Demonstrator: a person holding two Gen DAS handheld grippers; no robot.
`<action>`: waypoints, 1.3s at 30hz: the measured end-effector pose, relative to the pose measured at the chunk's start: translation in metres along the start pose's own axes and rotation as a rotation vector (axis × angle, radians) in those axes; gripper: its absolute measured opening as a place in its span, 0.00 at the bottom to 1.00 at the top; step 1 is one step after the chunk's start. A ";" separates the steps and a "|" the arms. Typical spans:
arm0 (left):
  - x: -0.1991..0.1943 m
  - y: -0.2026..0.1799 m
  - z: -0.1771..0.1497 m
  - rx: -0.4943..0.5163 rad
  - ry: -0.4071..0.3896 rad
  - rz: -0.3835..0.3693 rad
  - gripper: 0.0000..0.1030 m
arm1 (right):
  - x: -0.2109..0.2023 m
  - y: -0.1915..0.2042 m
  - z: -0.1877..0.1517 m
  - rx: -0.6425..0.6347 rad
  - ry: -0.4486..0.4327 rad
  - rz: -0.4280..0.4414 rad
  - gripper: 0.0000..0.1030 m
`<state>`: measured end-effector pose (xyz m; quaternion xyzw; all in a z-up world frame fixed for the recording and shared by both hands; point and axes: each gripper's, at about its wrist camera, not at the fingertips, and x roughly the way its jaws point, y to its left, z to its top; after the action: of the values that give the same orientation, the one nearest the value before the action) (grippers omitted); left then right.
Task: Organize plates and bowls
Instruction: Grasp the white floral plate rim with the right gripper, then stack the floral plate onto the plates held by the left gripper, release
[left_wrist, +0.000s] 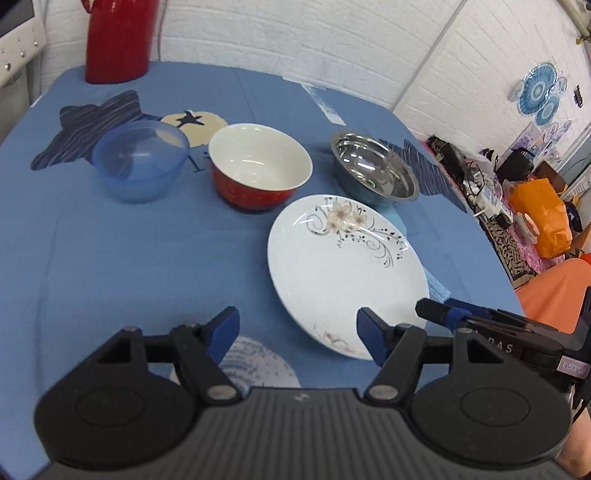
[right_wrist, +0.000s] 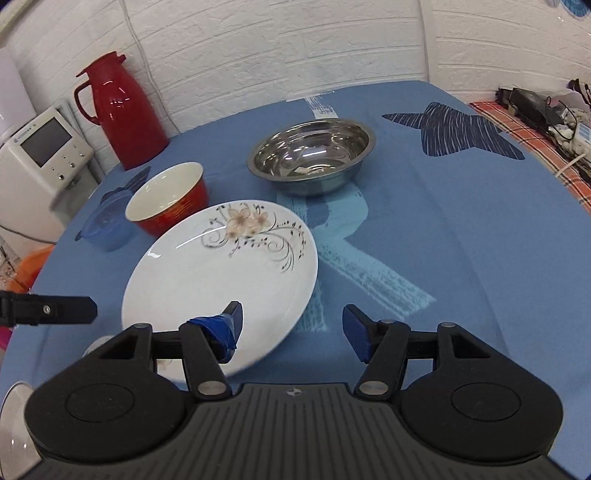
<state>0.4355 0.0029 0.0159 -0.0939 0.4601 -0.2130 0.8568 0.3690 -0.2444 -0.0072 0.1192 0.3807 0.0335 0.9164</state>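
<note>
Hovering low over the blue-clothed surface (left_wrist: 110, 258), the left gripper (left_wrist: 297, 334) has its jaws spread wide with nothing between them; its right finger (left_wrist: 371, 338) overlaps the near rim of the white floral plate (left_wrist: 343, 273). The right gripper (right_wrist: 291, 330) is likewise wide open and empty, its left finger (right_wrist: 225, 328) hanging over the plate's near edge, though whether it touches cannot be told.

The plate lies flat on the cloth, nearest of the dishes. Just behind it stands a red bowl (left_wrist: 258, 166) with a white inside, upright and empty. To that bowl's left sits a clear blue plastic bowl (left_wrist: 140, 160); to the right and a little farther back, a steel bowl (right_wrist: 312, 155), apart from the plate. Dark star prints (right_wrist: 454, 131) pattern the cloth.

At the far edge a red thermos jug (right_wrist: 123, 110) stands against a white brick wall (right_wrist: 295, 48).

Only the right wrist view shows the jug's lid and handle, a white appliance with a screen (right_wrist: 40, 155) beside it, and a checked cloth (right_wrist: 546, 155) strewn with cables. Only the left wrist view shows an orange bag (left_wrist: 546, 218), blue round wall decorations (left_wrist: 537, 90), and an orange sleeve (left_wrist: 554, 291).
</note>
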 end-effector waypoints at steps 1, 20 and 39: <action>0.013 -0.001 0.006 -0.004 0.016 0.011 0.67 | 0.009 -0.001 0.005 -0.003 0.005 -0.003 0.45; 0.072 -0.021 0.015 0.088 0.050 0.138 0.23 | 0.034 0.018 0.001 -0.211 -0.010 0.023 0.38; -0.075 -0.012 -0.066 0.073 -0.108 0.125 0.20 | -0.075 0.093 -0.066 -0.222 -0.133 0.096 0.43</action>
<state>0.3413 0.0281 0.0390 -0.0450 0.4101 -0.1703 0.8949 0.2722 -0.1531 0.0220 0.0371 0.3068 0.1115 0.9445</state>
